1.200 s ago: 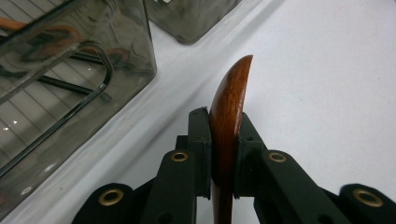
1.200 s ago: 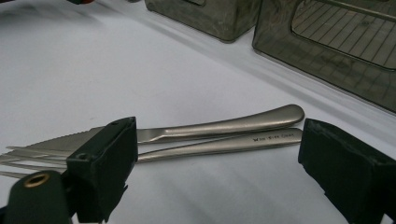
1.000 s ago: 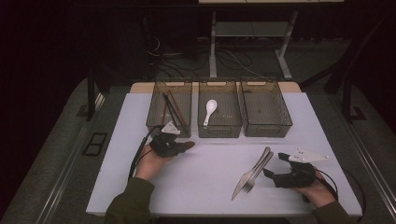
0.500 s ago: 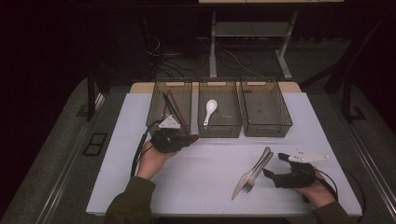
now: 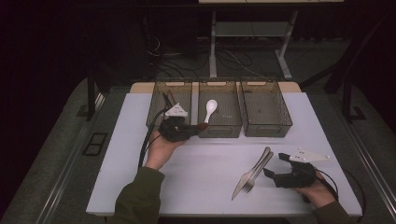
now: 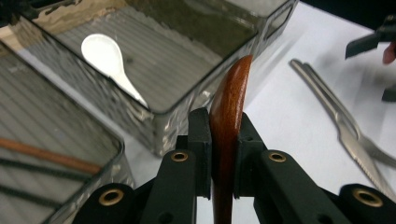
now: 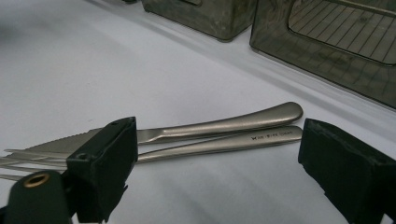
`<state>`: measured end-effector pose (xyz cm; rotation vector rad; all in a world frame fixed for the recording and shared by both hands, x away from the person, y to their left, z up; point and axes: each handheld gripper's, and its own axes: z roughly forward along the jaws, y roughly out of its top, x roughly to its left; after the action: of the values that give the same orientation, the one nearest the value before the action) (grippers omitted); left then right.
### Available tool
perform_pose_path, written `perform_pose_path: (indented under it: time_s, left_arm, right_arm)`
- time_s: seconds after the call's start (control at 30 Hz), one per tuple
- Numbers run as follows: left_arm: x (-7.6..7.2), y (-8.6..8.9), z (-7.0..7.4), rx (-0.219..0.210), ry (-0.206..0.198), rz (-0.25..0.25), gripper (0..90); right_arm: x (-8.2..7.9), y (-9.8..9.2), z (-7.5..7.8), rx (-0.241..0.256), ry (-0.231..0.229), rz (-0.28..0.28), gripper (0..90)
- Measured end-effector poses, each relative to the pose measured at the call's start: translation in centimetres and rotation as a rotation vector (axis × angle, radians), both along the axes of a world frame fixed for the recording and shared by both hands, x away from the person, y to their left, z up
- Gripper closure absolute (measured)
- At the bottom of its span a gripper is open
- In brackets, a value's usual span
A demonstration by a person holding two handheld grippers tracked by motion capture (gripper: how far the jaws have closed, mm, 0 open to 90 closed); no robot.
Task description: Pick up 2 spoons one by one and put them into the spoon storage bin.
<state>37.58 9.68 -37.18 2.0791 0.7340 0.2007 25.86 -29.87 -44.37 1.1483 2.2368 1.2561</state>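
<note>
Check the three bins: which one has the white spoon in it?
The middle bin. A white spoon lies in it; the left bin holds dark sticks, and the right bin looks empty.

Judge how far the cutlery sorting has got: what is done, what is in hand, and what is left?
Done: a white spoon lies in the middle bin, and sticks lie in the left bin. In hand: the left gripper is shut on a brown wooden utensil by the bins. Left: the knife and fork lie on the table between the right gripper's open jaws; the right bin looks empty.
</note>
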Motion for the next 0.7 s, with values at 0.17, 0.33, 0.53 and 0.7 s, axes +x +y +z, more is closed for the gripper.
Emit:
perform_pose_path:
  time_s: [0.17,0.33,0.53,0.7]
  left_arm:
    - [1.1,-1.1,0.7,-0.004,0.002,0.005,80.6]
    - [2.1,-2.1,1.5,-0.003,-0.014,-0.001,80.6]
    - [3.4,-3.3,2.3,-0.023,-0.025,0.001,80.6]
    - [4.8,-4.6,2.9,-0.035,-0.032,0.002,80.6]
  right_arm:
    - [0.0,-0.1,0.0,0.003,-0.002,-0.006,12.0]
    - [0.0,0.0,0.1,0.006,-0.001,-0.007,12.0]
    - [0.0,-0.2,0.1,0.012,-0.006,-0.007,12.0]
    - [0.0,-0.2,0.1,0.014,-0.004,-0.008,12.1]
